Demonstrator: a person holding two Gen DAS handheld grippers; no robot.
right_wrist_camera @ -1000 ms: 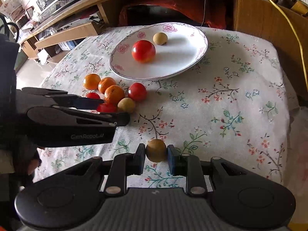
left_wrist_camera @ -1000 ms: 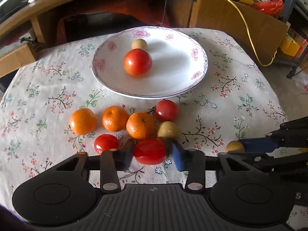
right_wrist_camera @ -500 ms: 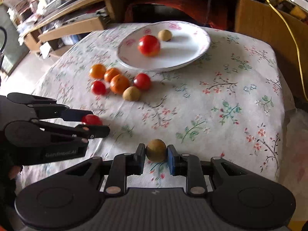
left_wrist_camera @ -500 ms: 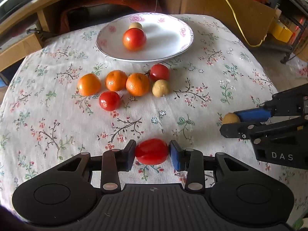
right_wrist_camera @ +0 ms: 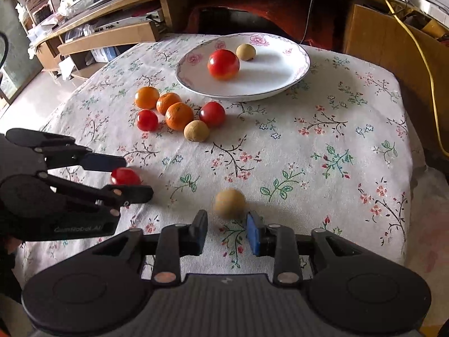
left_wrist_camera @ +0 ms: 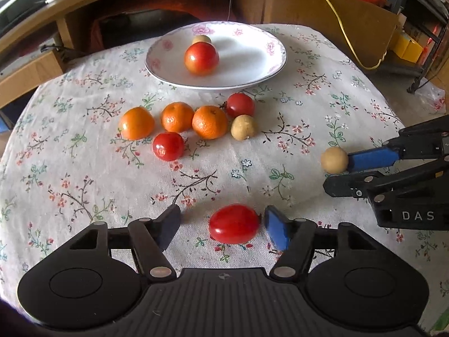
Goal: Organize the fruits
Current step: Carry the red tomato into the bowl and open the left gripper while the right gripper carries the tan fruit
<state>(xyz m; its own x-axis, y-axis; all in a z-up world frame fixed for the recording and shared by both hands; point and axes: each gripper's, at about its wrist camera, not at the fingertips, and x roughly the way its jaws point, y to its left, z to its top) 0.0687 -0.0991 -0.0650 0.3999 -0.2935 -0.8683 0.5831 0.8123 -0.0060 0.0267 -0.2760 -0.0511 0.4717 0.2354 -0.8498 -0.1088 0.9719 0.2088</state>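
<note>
Both tools were black plastic. The left gripper [left_wrist_camera: 220,226] had two round flat bumps on its wide ribbed body, silver screws on its thin arms, and blue pads on its jaws. The right gripper [right_wrist_camera: 226,233] looked the same. White letters "DAS" sat on its side, and faint letters marked the left one.

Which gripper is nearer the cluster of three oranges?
Left. The left gripper, jaws opening around a red tomato, sits just in front of the oranges. The right gripper, opening by a tan round fruit, is farther off to the side.
</note>
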